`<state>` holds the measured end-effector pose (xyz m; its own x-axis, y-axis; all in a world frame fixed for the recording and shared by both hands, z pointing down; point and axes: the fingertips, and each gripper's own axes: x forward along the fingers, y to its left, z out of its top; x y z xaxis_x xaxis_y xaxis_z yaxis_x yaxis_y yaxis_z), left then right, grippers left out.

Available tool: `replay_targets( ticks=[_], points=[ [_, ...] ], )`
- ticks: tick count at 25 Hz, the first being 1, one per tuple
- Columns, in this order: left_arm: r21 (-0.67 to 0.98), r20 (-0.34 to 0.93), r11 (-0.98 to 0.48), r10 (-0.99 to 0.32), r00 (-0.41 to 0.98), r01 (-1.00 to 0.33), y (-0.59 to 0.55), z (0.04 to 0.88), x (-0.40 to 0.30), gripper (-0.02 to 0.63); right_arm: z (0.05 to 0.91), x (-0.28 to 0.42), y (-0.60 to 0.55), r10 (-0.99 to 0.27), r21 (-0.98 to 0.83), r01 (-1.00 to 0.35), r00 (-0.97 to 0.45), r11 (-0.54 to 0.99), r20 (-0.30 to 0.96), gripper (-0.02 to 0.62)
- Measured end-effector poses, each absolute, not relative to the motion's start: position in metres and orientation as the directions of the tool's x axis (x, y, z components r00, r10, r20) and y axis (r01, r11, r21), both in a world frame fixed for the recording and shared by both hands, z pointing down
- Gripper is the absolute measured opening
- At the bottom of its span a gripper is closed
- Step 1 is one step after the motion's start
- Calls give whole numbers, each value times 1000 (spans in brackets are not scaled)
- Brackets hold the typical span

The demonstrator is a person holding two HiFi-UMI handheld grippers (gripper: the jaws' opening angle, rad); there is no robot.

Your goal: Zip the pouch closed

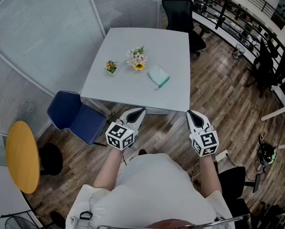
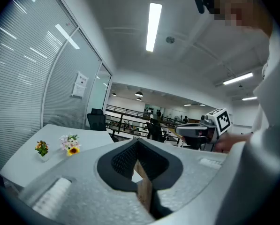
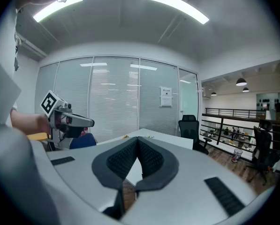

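A pale mint pouch (image 1: 157, 75) with a teal zip edge lies on the white table (image 1: 132, 89), towards its right side, seen in the head view. Both grippers are held low in front of the person's body, short of the table's near edge and well away from the pouch. My left gripper (image 1: 139, 111) (image 2: 137, 142) is shut with nothing in it. My right gripper (image 1: 192, 113) (image 3: 137, 140) is likewise shut and empty. Each gripper view shows the other gripper off to the side; neither shows the pouch.
A flower bunch (image 1: 137, 59) (image 2: 70, 144) and a small potted plant (image 1: 110, 67) (image 2: 41, 148) stand left of the pouch. A blue chair (image 1: 73, 116) sits at the table's near left corner, a round yellow table (image 1: 22, 156) further left, and a black office chair (image 1: 180, 11) behind.
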<state>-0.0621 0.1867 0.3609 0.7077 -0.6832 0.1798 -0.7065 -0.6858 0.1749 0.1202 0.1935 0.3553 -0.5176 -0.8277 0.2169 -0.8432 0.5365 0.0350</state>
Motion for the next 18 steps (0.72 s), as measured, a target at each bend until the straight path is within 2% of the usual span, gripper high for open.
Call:
replay_targets(
  ticks=[18],
  points=[
    [172,179,-698,-672,719,-695,180,361,-63,20,357,112,186,-833,3,-853,-509,522,217,3]
  ],
)
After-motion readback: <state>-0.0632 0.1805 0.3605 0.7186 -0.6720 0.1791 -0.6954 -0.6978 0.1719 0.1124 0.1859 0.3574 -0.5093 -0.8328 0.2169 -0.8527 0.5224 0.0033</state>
